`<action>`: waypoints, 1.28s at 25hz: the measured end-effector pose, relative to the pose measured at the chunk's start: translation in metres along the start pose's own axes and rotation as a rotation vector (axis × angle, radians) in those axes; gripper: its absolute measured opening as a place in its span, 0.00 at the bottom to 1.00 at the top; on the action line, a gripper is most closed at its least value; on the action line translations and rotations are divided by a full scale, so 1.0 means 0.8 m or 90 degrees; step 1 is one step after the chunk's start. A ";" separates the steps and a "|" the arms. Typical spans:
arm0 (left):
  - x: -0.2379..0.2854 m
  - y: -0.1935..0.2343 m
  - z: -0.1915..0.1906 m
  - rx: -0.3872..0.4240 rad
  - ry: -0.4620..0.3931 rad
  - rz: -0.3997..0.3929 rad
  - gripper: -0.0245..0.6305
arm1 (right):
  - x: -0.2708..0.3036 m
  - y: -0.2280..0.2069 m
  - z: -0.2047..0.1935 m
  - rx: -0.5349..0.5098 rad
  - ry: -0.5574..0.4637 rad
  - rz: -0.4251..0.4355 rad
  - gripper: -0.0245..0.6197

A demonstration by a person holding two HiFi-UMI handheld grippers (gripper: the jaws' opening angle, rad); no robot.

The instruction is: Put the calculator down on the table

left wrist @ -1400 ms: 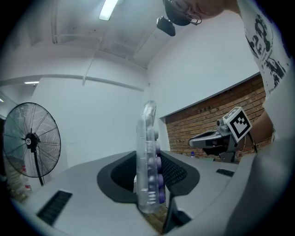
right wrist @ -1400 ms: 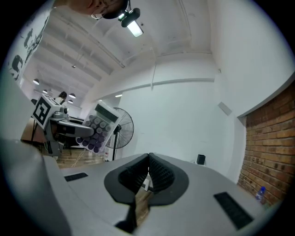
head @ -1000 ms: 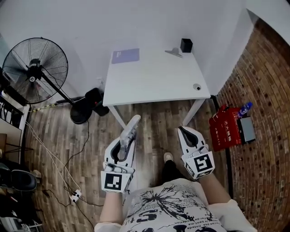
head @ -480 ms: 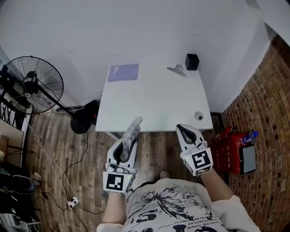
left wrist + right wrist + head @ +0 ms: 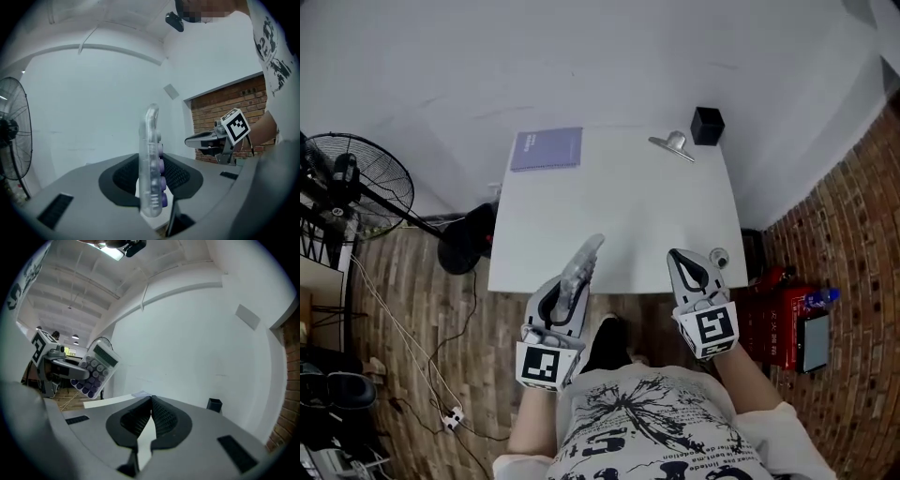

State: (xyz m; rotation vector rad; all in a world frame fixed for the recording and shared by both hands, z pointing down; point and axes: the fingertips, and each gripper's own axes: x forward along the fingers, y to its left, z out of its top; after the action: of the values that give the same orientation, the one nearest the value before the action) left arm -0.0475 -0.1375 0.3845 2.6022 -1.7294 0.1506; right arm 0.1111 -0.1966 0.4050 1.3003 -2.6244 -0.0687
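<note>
Left tool [image 5: 566, 287] clamps the calculator [image 5: 583, 264] edge-on by its lower end, seemingly above the worktop's [image 5: 619, 202] near edge. Right tool [image 5: 681, 257] closed, empty. Risk: released here, the calculator topples or drops off the edge onto the floor [image 5: 441, 309].

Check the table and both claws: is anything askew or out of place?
Nothing spilled or damaged. The calculator stands on edge in the left claw, not flat. A small round object sits close to the table's right edge.
</note>
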 end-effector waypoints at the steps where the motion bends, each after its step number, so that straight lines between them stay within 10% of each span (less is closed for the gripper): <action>1: 0.014 0.011 -0.003 -0.001 0.004 -0.004 0.25 | 0.014 -0.008 -0.002 0.007 0.002 -0.008 0.06; 13: 0.161 0.102 -0.110 -0.015 0.148 -0.095 0.25 | 0.165 -0.051 -0.043 0.049 0.058 -0.037 0.06; 32: 0.265 0.147 -0.268 -0.251 0.293 -0.098 0.26 | 0.262 -0.072 -0.122 0.100 0.130 -0.047 0.06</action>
State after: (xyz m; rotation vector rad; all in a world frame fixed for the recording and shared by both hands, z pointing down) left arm -0.0895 -0.3643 0.6111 2.1841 -1.2515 0.3354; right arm 0.0528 -0.3926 0.5275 1.3726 -2.4502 0.2507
